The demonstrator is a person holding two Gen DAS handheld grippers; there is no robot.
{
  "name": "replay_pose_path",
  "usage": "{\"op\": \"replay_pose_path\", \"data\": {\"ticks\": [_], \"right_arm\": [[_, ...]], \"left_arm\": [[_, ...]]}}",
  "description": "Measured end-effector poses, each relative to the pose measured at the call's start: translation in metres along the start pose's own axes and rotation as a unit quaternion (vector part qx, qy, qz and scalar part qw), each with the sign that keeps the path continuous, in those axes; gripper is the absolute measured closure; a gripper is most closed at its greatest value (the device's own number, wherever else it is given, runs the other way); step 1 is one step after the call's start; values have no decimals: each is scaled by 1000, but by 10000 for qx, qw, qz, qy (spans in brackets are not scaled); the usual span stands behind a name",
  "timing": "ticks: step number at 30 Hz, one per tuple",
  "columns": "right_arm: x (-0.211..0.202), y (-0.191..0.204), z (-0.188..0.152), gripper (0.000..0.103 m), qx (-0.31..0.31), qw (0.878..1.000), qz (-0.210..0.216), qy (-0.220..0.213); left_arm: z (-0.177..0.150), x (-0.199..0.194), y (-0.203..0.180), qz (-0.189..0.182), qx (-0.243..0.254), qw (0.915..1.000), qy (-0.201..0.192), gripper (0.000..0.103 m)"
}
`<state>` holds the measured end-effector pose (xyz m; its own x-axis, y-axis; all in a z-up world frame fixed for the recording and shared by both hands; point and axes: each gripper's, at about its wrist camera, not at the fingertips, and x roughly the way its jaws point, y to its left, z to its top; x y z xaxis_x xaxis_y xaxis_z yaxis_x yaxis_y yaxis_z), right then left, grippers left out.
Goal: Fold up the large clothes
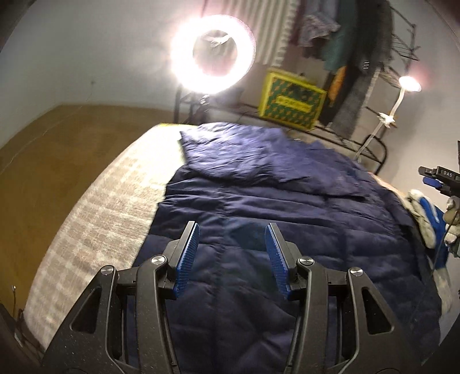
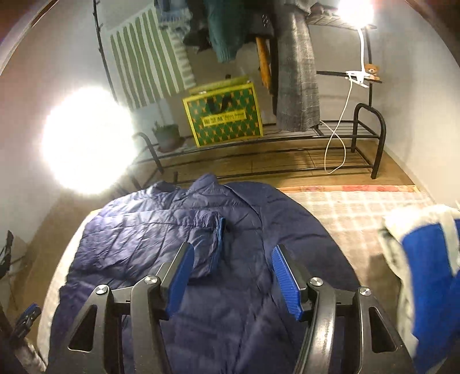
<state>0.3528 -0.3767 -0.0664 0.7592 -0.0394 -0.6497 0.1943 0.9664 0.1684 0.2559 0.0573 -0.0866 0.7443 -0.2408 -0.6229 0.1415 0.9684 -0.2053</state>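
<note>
A navy quilted jacket (image 1: 258, 201) lies spread on a bed with a pale checked cover (image 1: 95, 218). One sleeve (image 2: 161, 238) is folded across its body, with the cuff near the middle. My left gripper (image 1: 232, 230) hovers over the jacket's lower part, open, with nothing between its blue pads (image 1: 188, 259). My right gripper (image 2: 233, 248) hangs above the jacket (image 2: 253, 230) just right of the folded sleeve, also open and empty. The right gripper also shows small at the right edge of the left wrist view.
A white and blue garment (image 2: 425, 273) lies at the bed's right side. Beyond the bed stand a bright ring light (image 1: 212, 54), a yellow-green box (image 2: 224, 115) on a black metal clothes rack (image 2: 368, 138) hung with clothes, and a clamp lamp (image 2: 356, 11). Wooden floor (image 1: 57, 143) lies to the left.
</note>
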Motion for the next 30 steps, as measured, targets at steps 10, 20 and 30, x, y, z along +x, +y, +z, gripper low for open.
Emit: {"op": "replay_pose_path", "data": {"ticks": [10,20,30], "right_arm": [[-130,-43,-72,43,-81,9991,-1,-416],[-233,-100,-157,42,108,9948,-589,-822],[-305,-134,-241,36,224,9836,-1458,-1039]], "left_arm": [[-28,-68,-85,-725,723,9946,-193,54],[-71,-93,-196,-1672,1575,9732,-134,54],[-132,-88,-338,-2941,2658,9166,512,54]]}}
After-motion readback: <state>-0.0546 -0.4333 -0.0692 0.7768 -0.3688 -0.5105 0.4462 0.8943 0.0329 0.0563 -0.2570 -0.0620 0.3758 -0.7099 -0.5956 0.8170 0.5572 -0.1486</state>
